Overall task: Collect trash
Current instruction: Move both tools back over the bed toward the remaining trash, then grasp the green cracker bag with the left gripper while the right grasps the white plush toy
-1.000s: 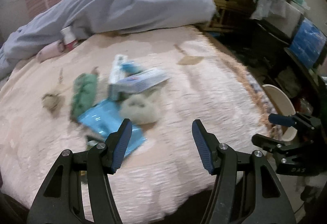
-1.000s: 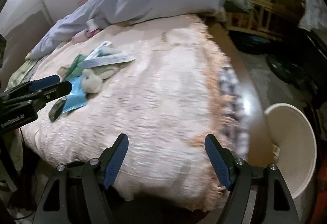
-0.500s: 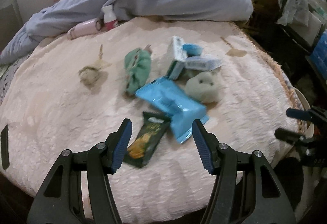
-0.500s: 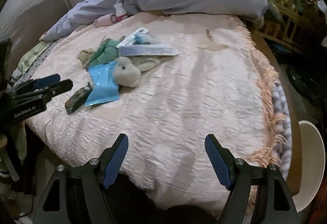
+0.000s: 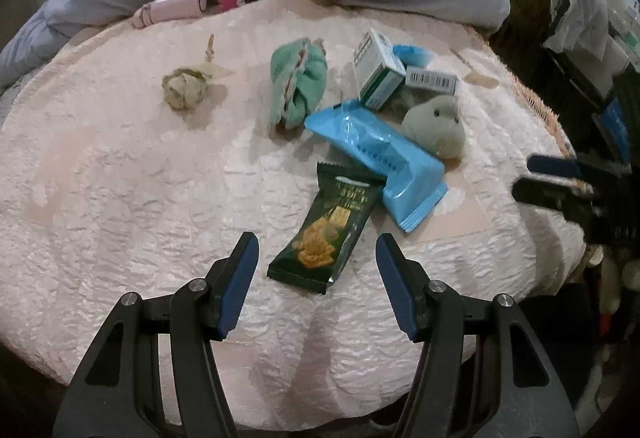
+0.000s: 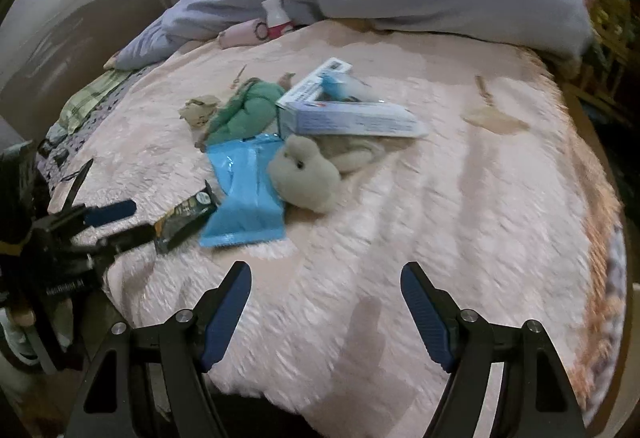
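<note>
My left claw [image 5: 316, 270] hangs released over the bed [image 5: 120, 198], empty, the dark green snack packet [image 5: 326, 234] at lower centre just beyond its tips. A blue wrapper [image 5: 380, 154] overlaps the packet's top. My right claw [image 6: 326, 298] is released too, over bare blanket.

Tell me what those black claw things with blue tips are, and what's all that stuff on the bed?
Each claw is a hand-held gripper that a person carries, with a camera looking along its fingers. One picture comes from the left hand-held gripper, the other from the right hand-held gripper. Both are open and hold nothing. On the pink blanket lie a dark green snack packet, a blue wrapper, a small white box, a crumpled paper ball, a green cloth and a little plush toy.
</note>
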`<state>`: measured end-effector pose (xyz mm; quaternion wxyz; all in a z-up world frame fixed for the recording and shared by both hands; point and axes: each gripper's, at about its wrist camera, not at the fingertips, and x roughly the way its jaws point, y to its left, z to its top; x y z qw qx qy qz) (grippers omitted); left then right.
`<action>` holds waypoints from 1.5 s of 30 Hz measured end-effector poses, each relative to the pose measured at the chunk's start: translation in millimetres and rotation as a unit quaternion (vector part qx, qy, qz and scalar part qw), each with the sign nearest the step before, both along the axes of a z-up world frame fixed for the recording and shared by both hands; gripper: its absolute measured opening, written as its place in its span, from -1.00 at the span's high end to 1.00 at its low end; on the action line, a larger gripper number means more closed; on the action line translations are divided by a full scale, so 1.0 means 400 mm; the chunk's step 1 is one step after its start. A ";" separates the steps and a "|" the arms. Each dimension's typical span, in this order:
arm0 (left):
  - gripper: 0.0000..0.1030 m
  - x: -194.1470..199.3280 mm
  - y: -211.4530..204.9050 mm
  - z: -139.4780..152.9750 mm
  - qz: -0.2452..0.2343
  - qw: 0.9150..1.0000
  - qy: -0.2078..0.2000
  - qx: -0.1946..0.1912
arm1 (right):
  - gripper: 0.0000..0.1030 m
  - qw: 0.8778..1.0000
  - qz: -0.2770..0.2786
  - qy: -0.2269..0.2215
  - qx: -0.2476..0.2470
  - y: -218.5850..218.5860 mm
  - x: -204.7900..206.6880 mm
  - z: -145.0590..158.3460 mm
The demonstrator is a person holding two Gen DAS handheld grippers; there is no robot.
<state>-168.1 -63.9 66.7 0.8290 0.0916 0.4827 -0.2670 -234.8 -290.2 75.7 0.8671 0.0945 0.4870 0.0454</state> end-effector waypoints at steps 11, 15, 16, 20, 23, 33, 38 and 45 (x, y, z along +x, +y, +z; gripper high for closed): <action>-0.15 0.058 -0.031 -0.055 0.008 1.000 0.020 0.017 | -0.45 0.999 -0.009 0.001 0.041 -0.009 0.139 -0.019; -0.15 0.066 -0.036 -0.059 0.013 1.000 0.020 0.016 | -0.45 0.998 -0.022 0.009 0.050 -0.007 0.192 -0.044; -0.14 0.066 -0.038 -0.058 0.012 1.000 0.021 0.015 | -0.45 0.998 -0.024 0.012 0.062 -0.008 0.208 -0.053; -0.04 0.063 -0.048 -0.064 0.008 1.000 0.024 0.017 | 0.00 0.995 -0.022 0.011 0.094 -0.003 0.238 -0.076; 0.09 0.058 -0.050 -0.066 0.009 0.999 0.024 0.021 | 0.14 0.996 -0.012 0.009 0.089 0.002 0.233 -0.084; 0.38 0.041 -0.034 -0.051 0.013 1.000 0.025 0.009 | 0.18 0.999 0.027 0.008 0.034 -0.078 0.040 0.019; 0.38 0.036 -0.033 -0.055 0.016 0.999 0.038 0.003 | 0.03 0.998 0.008 0.053 0.016 -0.146 -0.073 0.006; 0.36 0.049 -0.036 -0.061 0.024 0.999 0.049 0.003 | -0.59 0.997 -0.043 0.024 0.051 -0.167 -0.093 0.007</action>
